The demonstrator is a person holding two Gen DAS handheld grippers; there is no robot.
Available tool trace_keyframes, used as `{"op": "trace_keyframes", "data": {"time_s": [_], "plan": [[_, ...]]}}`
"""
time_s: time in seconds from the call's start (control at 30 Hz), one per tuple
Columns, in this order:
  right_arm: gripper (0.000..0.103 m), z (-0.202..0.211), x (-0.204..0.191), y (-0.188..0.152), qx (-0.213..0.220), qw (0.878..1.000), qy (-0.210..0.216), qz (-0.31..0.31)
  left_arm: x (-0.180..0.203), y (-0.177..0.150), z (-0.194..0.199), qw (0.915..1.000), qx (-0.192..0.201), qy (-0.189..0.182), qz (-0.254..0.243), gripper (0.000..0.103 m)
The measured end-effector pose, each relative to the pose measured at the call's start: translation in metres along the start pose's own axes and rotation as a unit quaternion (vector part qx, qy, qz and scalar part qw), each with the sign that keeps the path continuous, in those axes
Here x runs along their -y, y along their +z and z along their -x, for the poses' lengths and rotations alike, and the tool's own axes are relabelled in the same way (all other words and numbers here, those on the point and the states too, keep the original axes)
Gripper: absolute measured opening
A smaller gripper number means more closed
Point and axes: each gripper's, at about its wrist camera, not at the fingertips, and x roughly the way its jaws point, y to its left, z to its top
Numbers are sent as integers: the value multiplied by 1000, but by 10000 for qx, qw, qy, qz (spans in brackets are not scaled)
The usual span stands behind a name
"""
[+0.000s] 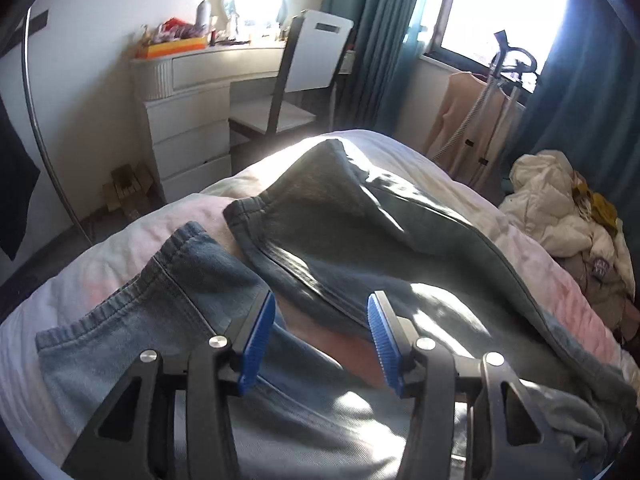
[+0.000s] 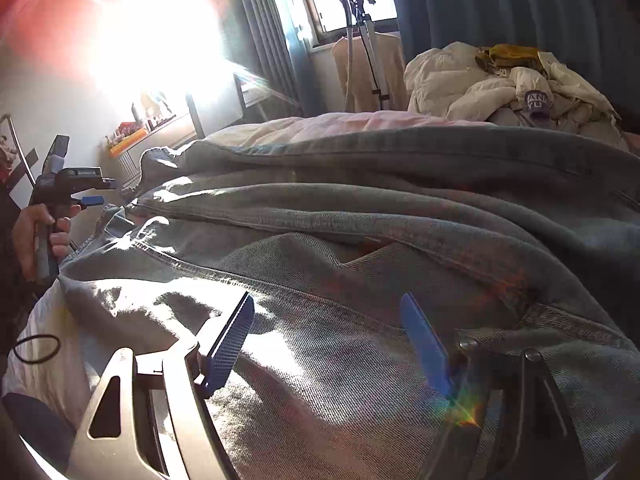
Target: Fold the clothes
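Observation:
Faded blue-grey jeans [image 1: 352, 232] lie spread across a bed with pale pink bedding [image 1: 120, 248], the two legs parted, their elastic cuffs [image 1: 240, 210] pointing to the far left. My left gripper [image 1: 322, 312] hovers just over the gap between the legs, open, nothing between its blue pads [image 1: 258, 340]. In the right wrist view the jeans [image 2: 360, 264] fill the frame, bunched in long folds. My right gripper [image 2: 328, 316] is open low over the denim near the waist. The left gripper [image 2: 86, 196] shows at the far left, held by a hand [image 2: 36, 232].
A heap of cream jackets and other clothes [image 1: 560, 216] sits on the bed's right side. A white dresser [image 1: 188, 120] and chair [image 1: 288, 92] stand beyond the bed. A garment steamer [image 1: 500, 92] stands by the window with teal curtains [image 1: 372, 32]. A black hair tie [image 2: 38, 348] lies on the bedding.

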Motion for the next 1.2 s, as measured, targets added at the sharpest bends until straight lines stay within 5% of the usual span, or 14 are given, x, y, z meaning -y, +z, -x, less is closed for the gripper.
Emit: {"op": "trace_keyframes", "data": {"time_s": [0.5,0.8,1.2], "plan": [[77,50,18,3,421,9981,-445,66,178,-128,235,9821,275,-582,-1773,50],[77,58,31,1,283,9966,-758,-127,223,-181,369,9668,44,-1066,-2323,50],[77,85,37,5,446,9946,-902,-260,248,-216,464,9408,-615,-1880,-2753,51]]}}
